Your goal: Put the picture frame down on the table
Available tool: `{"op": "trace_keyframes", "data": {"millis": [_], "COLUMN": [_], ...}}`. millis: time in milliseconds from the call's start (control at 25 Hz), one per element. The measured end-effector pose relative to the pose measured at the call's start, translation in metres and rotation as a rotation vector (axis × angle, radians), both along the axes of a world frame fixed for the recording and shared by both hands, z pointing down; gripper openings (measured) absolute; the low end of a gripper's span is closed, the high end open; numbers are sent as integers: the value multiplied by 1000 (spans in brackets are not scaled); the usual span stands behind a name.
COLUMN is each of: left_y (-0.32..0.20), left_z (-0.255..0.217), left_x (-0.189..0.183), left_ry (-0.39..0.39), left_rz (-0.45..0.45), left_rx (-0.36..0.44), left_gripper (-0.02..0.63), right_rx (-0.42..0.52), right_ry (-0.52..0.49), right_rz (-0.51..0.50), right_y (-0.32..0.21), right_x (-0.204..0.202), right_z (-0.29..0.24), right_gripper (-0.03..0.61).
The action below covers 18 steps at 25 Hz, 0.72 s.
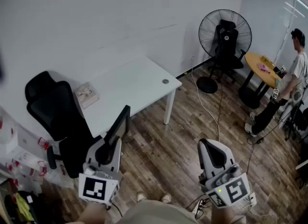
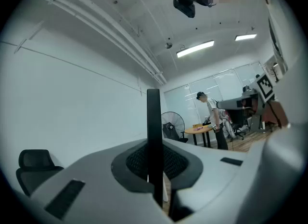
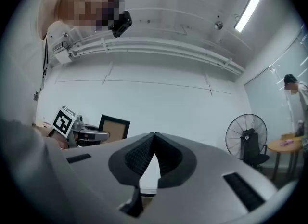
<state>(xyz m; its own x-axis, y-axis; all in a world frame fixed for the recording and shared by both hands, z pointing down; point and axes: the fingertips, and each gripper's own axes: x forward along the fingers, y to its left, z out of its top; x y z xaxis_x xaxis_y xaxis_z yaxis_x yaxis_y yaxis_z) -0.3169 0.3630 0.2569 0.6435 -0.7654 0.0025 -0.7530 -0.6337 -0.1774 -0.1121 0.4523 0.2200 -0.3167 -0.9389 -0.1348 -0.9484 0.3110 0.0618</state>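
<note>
Frame (image 1: pixel 121 122) black-bordered with tan panel, thin, upright, pinched by left gripper (image 1: pixel 112 142) near table (image 1: pixel 139 81), right gripper (image 1: pixel 205 144) pressed together, empty.

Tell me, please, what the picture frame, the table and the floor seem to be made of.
Picture frame: matte black rim, plastic or painted wood; its tan panel, seen in the right gripper view, looks like fibreboard or card. Table: smooth white top with little shine, probably laminated board. Floor: brown planks with grain and seams, wood or wood-look laminate.
</note>
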Motion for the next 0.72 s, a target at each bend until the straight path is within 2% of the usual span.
{"op": "trace_keyframes", "data": {"millis": [720], "left_y": [42], "left_z": [-1], "left_x": [48], "left_ry": [-3], "left_rz": [13], "left_rx": [-12], "left_gripper": [41], "right_rx": [-5], "right_ry": [-21], "right_rz": [-4], "right_y": [44], "right_x": [49], "right_z": [8], "right_gripper": [23]}}
